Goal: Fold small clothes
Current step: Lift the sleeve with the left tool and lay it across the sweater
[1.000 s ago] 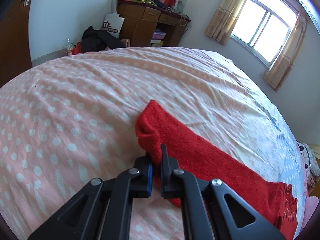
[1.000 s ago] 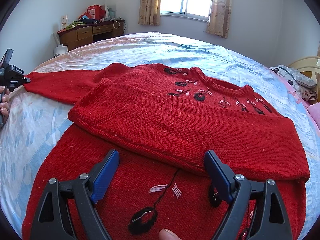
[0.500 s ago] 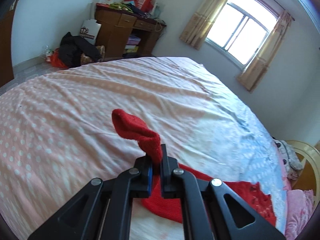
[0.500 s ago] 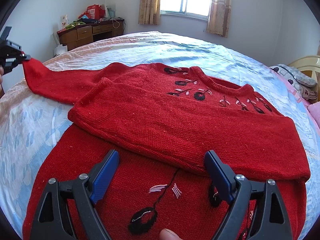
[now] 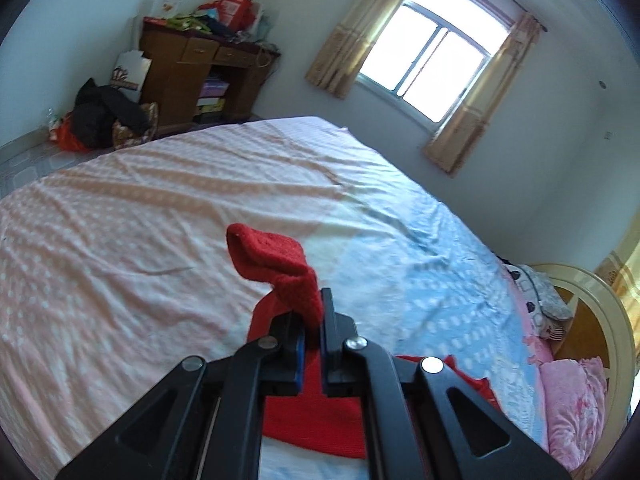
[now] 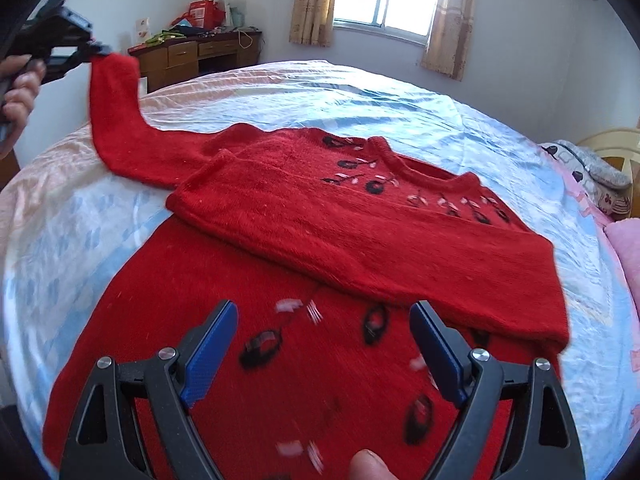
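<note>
My left gripper (image 5: 311, 330) clamps the sweater (image 6: 320, 248) cuff aloft; right gripper (image 6: 324, 350) gapes, holding nothing. Risk: unpinned body drags, undoing 1 fold.

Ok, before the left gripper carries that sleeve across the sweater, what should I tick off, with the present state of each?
1. Left gripper shut on the sleeve cuff: ok.
2. Sleeve lifted off the bed sheet: ok near the cuff; its lower part lies on the bed.
3. Other sleeve already folded across the sweater body: ok.
4. Right gripper open, holding nothing: ok.
5. Right gripper out of the landing zone: not ok, it hovers over the body.
6. Hem flat: cannot tell, out of view.
</note>
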